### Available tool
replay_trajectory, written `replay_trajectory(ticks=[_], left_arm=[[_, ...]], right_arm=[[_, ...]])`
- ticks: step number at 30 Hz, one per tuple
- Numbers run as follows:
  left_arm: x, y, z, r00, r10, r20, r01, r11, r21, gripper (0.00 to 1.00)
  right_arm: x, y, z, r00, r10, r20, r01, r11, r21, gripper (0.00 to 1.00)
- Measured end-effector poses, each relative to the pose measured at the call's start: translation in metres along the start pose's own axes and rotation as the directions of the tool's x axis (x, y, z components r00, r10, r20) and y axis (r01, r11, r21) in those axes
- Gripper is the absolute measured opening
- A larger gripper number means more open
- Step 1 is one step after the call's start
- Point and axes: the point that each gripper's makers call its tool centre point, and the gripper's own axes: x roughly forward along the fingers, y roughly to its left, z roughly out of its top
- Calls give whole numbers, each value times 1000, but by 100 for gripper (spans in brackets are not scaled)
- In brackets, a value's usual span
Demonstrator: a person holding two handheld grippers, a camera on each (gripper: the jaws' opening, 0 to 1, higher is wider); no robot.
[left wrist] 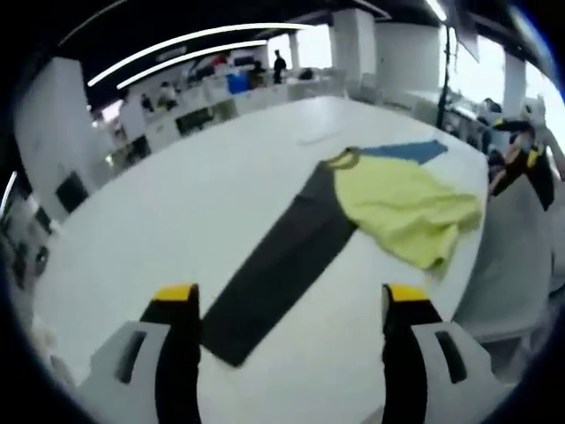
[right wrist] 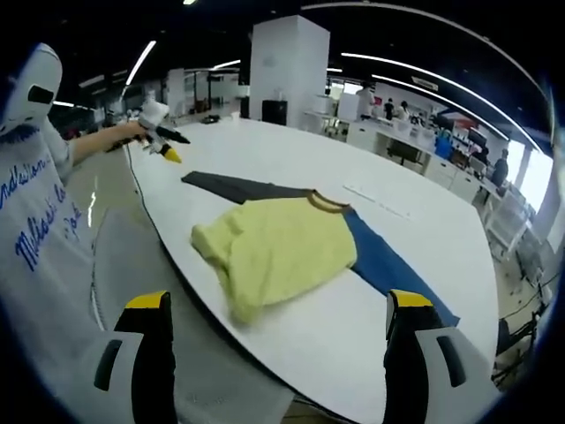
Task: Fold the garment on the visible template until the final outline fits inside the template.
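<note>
Yellow T-shirt [right wrist: 278, 247] lies crumpled across a dark and blue strip template [left wrist: 278, 256] on the white table [right wrist: 424, 230]. Both grippers [left wrist: 287, 353] [right wrist: 278, 362] hang released, empty. Bunched cloth near the table edge could slip off.

white table [left wrist: 177, 221], yellow garment [left wrist: 406, 208], dark template [left wrist: 274, 265]
</note>
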Motion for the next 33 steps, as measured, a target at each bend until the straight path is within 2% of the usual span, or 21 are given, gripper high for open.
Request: replay_trajectory(ticks=[6, 8, 15, 19, 21, 24, 29, 33], left_arm=[[-5, -29, 11, 999, -45, 28, 44, 999, 21, 88], [-6, -40, 13, 997, -67, 26, 66, 996, 55, 91], [-13, -58, 21, 995, -83, 53, 79, 995, 67, 99], [-16, -65, 25, 994, -91, 61, 87, 994, 69, 100], [-19, -70, 28, 991, -106, 76, 101, 993, 64, 100], [-24, -85, 31, 983, -162, 84, 157, 986, 59, 100], [-29, -98, 39, 977, -184, 109, 178, 982, 62, 100], [-35, -107, 50, 967, -202, 154, 198, 979, 46, 100]], right_arm=[[-1, -2, -2, 1000, 4, 1, -4, 1000, 0, 100], [-2, -3, -3, 1000, 3, 1, -3, 1000, 0, 100], [-2, -7, -3, 1000, 3, 8, -3, 1000, -2, 100], [-1, -7, -4, 1000, 5, 3, -5, 1000, -4, 100], [-2, -8, -3, 1000, 3, 10, -3, 1000, -1, 100], [-2, -9, -4, 1000, -1, 13, 1, 1000, 1, 100], [-2, -9, -5, 1000, 0, 14, 0, 1000, 3, 100], [-3, -9, -6, 1000, 1, 15, -1, 1000, 3, 100]])
